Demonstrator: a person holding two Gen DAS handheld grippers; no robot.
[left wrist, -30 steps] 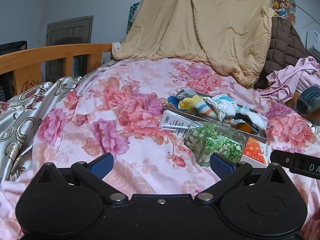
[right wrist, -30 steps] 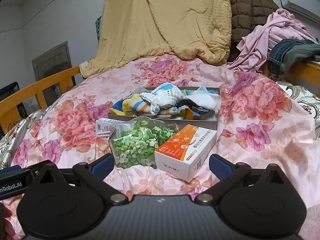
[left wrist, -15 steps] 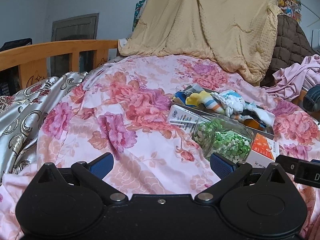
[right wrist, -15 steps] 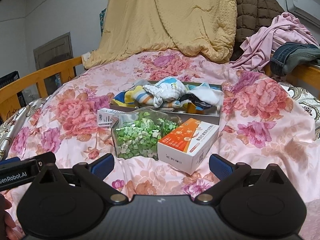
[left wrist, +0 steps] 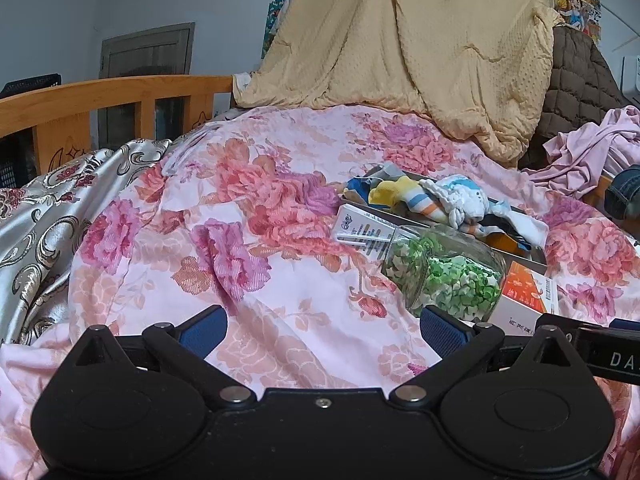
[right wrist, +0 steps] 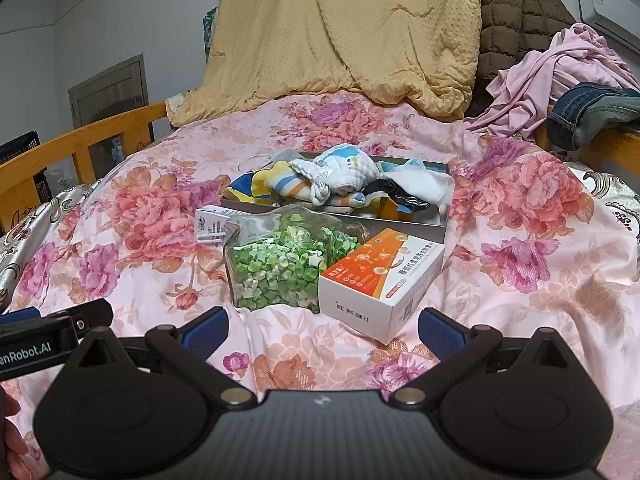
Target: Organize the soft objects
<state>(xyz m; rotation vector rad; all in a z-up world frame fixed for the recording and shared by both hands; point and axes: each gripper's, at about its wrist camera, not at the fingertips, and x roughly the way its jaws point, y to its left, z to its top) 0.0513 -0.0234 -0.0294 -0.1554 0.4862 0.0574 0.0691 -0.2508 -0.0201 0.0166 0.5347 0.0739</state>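
Note:
A shallow grey tray (right wrist: 436, 222) (left wrist: 532, 254) on the floral bedspread holds a heap of socks and small cloths, with a white knotted cloth (right wrist: 344, 170) (left wrist: 460, 200) on top and a striped sock (right wrist: 276, 186) (left wrist: 404, 196) beside it. In front of the tray lie a glass jar of green paper stars (right wrist: 280, 264) (left wrist: 444, 276), an orange-and-white box (right wrist: 380, 280) (left wrist: 528, 296) and a small white box (right wrist: 210, 222) (left wrist: 364, 230). My right gripper (right wrist: 322, 330) stands open just short of the jar and box. My left gripper (left wrist: 322, 330) is open over bare bedspread, left of the jar.
A tan blanket (right wrist: 340, 36) and a brown quilt (right wrist: 520, 16) are piled at the head of the bed. Pink clothes (right wrist: 560, 72) and jeans (right wrist: 596, 112) lie at the right. A wooden bed rail (left wrist: 100, 112) runs along the left, above a silver patterned cover (left wrist: 40, 216).
Both grippers have eased back and shifted a little, so the tray, jar and boxes sit slightly farther away. Both stay open. Nothing on the bed has moved.

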